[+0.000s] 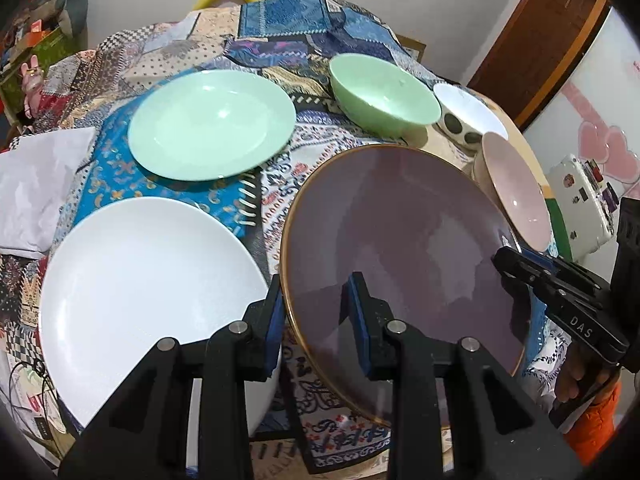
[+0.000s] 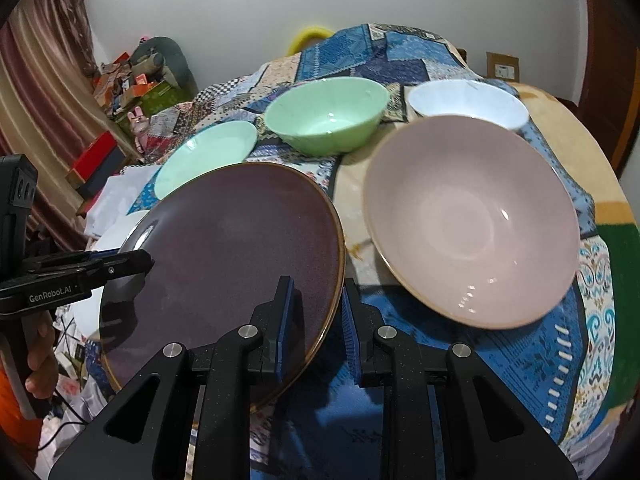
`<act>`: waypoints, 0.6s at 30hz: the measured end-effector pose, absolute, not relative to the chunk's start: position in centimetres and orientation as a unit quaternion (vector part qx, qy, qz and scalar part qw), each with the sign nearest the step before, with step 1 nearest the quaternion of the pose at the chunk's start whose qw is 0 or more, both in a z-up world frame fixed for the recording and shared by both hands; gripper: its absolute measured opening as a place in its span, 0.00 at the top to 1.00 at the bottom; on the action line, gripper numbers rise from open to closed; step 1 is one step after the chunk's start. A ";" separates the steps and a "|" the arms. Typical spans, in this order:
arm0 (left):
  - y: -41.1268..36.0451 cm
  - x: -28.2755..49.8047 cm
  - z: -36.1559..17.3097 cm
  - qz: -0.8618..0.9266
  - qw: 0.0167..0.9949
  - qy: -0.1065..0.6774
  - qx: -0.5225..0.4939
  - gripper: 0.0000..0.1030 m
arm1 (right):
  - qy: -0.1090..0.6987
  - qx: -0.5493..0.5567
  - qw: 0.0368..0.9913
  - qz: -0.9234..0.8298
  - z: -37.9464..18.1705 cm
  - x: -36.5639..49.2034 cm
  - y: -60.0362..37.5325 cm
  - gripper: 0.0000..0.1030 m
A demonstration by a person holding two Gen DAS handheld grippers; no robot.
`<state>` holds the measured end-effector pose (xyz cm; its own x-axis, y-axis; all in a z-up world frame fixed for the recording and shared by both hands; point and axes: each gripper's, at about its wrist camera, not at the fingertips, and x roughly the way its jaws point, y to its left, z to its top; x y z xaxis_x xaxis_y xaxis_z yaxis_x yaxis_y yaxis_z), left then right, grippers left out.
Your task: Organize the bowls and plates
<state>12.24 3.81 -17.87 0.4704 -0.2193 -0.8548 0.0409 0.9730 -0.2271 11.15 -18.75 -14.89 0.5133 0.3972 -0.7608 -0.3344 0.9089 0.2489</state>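
A purple plate with a gold rim [image 1: 400,240] [image 2: 232,256] is held tilted above the table by both grippers. My left gripper [image 1: 316,320] is shut on its left rim; it also shows in the right wrist view [image 2: 132,262]. My right gripper [image 2: 316,324] is shut on its right rim; it also shows in the left wrist view [image 1: 508,260]. A white plate [image 1: 148,296] lies at the left. A green plate [image 1: 212,124] [image 2: 208,152] lies behind it. A green bowl [image 1: 384,92] [image 2: 328,116], a white spotted bowl [image 1: 468,114] [image 2: 468,104] and a pink bowl [image 1: 516,188] [image 2: 472,220] stand at the right.
The table has a patchwork cloth [image 1: 280,20] [image 2: 540,360]. A white folded cloth [image 1: 36,184] lies at its left edge. Boxes and clutter [image 2: 132,88] stand on the floor at the far left. A white case [image 1: 580,200] lies beyond the right edge.
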 end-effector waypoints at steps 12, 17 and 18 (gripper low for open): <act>2.6 13.1 -20.1 -0.082 0.837 0.534 -0.084 0.72 | 0.464 0.035 0.864 0.194 -16.4 10.8 -19.7 0.80; 2.6 13.5 -20.7 -0.083 0.835 0.537 -0.087 0.72 | 0.464 0.035 0.865 0.189 -16.8 10.9 -19.7 0.80; 2.6 13.5 -20.7 -0.083 0.835 0.537 -0.087 0.72 | 0.465 0.038 0.864 0.188 -16.8 10.9 -19.8 0.80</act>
<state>13.52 2.57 -20.70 0.4087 -0.2320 -0.8827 0.0461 0.9712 -0.2339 10.92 -19.81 -16.78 0.4972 0.3607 -0.7891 -0.2901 0.9263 0.2406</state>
